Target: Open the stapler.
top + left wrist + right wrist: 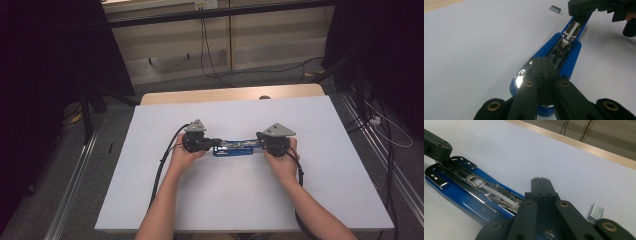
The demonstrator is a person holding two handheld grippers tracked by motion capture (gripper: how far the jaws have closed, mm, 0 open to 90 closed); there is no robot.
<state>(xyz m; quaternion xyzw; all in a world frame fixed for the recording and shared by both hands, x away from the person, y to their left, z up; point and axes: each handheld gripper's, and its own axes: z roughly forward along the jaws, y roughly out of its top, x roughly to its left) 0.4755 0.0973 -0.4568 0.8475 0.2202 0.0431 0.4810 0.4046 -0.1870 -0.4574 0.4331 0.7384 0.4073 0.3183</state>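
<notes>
You have the blue stapler [233,148] lying opened flat near the middle of the white table [150,200], its metal staple channel facing up, with one gripper at each end. Your left gripper [541,65] has its jaws closed together, tips resting on the shiny end of the stapler; nothing is clamped between them. Your right gripper [541,185] is likewise shut with nothing between the tips, which sit over the other end of the channel, and whether they touch the metal cannot be told. A small block of staples [595,212] lies loose on the table just beside the right gripper, apart from the stapler. Risk, as judged: with closed tips only pressing, the stapler may skid or pivot on the smooth surface if either hand pushes sideways. A sweep of the right gripper could knock the staples out of reach, or break the strip. Pressing hard on the spring pusher may let it snap back.
</notes>
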